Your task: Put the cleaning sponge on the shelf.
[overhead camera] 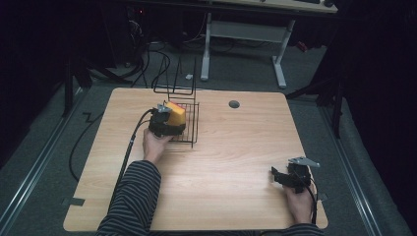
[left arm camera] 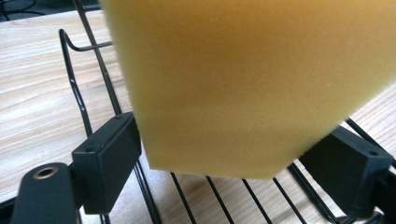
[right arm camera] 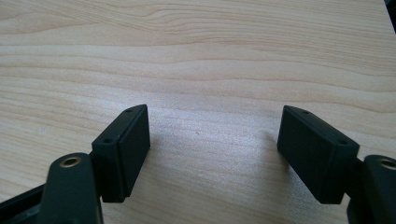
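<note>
The left tongs point(overhead camera: 169, 129) pinch a yellow sponge point(left arm camera: 243, 79) just above the wire rack point(overhead camera: 189, 129); the right tongs point(right arm camera: 215, 154) rest spread, well apart from the rack.

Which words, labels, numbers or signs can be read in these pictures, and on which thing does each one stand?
None can be read.
Yellow sponge: plain foam, no print.
Wire rack: bare black wire, no label.
Left tool and right tool: black, no marking to be seen.
Table: wood grain only.
Things on the floor behind the table are too dark and small to tell.
</note>
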Available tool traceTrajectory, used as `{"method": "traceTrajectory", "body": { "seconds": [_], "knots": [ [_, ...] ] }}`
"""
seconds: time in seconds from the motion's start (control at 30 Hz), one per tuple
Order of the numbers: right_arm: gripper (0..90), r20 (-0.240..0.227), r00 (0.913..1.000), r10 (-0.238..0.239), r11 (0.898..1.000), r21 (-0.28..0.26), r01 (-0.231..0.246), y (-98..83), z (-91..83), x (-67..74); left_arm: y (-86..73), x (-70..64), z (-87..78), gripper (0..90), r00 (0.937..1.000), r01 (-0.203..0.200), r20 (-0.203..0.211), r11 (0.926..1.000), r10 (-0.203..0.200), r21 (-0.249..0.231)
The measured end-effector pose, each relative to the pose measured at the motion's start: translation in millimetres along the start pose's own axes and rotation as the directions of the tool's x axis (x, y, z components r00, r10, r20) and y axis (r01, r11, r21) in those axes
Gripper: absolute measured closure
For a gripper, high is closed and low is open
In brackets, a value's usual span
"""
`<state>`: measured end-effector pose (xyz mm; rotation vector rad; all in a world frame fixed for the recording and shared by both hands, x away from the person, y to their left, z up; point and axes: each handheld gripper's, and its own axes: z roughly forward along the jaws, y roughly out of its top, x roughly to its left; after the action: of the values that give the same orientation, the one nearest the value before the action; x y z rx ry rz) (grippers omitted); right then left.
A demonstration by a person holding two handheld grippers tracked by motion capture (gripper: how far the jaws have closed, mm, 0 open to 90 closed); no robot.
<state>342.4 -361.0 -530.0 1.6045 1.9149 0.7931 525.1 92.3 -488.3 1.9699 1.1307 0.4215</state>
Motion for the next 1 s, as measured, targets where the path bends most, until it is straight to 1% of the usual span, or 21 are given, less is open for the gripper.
{"method": "traceTrajectory", "body": {
  "seconds": [0.2,0.27,0.3,0.33,0.4,0.47,0.5,0.57,0.6,0.63,0.67,0.77,0.83,1.0],
  "knots": [
    [25.7,0.000,1.0000,0.000,1.000,0.000,0.000,0.0,0.0,0.0,1.5,-2.1,-3.9,9.8,0.9999,-0.002,0.011,1.0000,0.002,-0.005],
    [25.7,0.000,1.0000,0.000,1.000,0.000,0.000,0.0,0.0,0.0,2.2,-3.0,-7.9,6.8,0.9997,-0.015,0.017,0.9998,0.015,-0.012],
    [25.7,0.000,1.0000,0.000,1.000,0.000,0.000,0.0,0.0,0.0,1.7,-3.9,-10.5,6.1,0.9998,-0.006,0.020,0.9999,0.006,-0.014],
    [25.7,0.000,1.0000,0.000,1.000,0.000,0.000,0.0,0.0,0.0,1.7,-3.9,-10.5,6.1,0.9998,-0.006,0.020,0.9999,0.006,-0.014],
    [25.7,0.000,1.0000,0.001,1.000,0.000,-0.001,0.0,0.0,0.0,1.0,-4.2,-15.3,5.2,0.9997,-0.008,0.022,0.9997,0.008,-0.025],
    [25.7,-0.001,1.0000,0.000,1.000,0.000,0.000,0.0,0.0,0.0,-1.2,-3.4,-22.1,4.5,0.9997,-0.007,0.022,0.9997,0.008,-0.023],
    [25.7,-0.001,1.0000,0.000,1.000,0.000,0.000,0.0,0.0,0.0,-1.2,-3.4,-22.1,4.5,0.9997,-0.007,0.022,0.9997,0.008,-0.023],
    [25.7,0.000,1.0000,0.001,1.000,0.000,-0.001,0.0,0.0,0.0,-3.8,-3.6,-30.2,4.3,0.9998,-0.014,0.015,0.9995,0.015,-0.029],
    [25.7,0.000,1.0000,0.001,1.000,0.000,-0.001,0.0,0.0,0.0,-3.8,-3.6,-30.2,4.7,0.9998,-0.014,0.015,0.9995,0.015,-0.029],
    [25.7,-0.001,1.0000,0.001,1.000,0.000,-0.001,0.0,0.0,0.0,-4.8,-4.0,-33.8,4.7,0.9998,-0.019,0.010,0.9990,0.020,-0.040],
    [25.7,-0.001,1.0000,0.001,1.000,0.000,-0.001,0.0,0.0,0.0,-5.6,-4.4,-37.2,6.6,0.9998,-0.021,0.004,0.9984,0.021,-0.052],
    [25.7,-0.001,1.0000,0.001,1.000,0.000,-0.001,0.0,0.0,0.0,-7.6,-4.2,-46.2,8.1,0.9997,-0.023,0.002,0.9968,0.023,-0.077],
    [25.7,-0.001,1.0000,0.001,1.000,0.000,-0.001,0.0,0.0,0.0,-7.8,-3.8,-50.7,8.2,0.9996,-0.029,0.001,0.9969,0.029,-0.073],
    [25.7,-0.001,1.0000,0.001,1.000,0.000,-0.001,0.0,0.0,0.0,-7.1,-4.1,-60.3,8.6,0.9992,-0.037,0.010,0.9957,0.038,-0.084]
  ]
}}
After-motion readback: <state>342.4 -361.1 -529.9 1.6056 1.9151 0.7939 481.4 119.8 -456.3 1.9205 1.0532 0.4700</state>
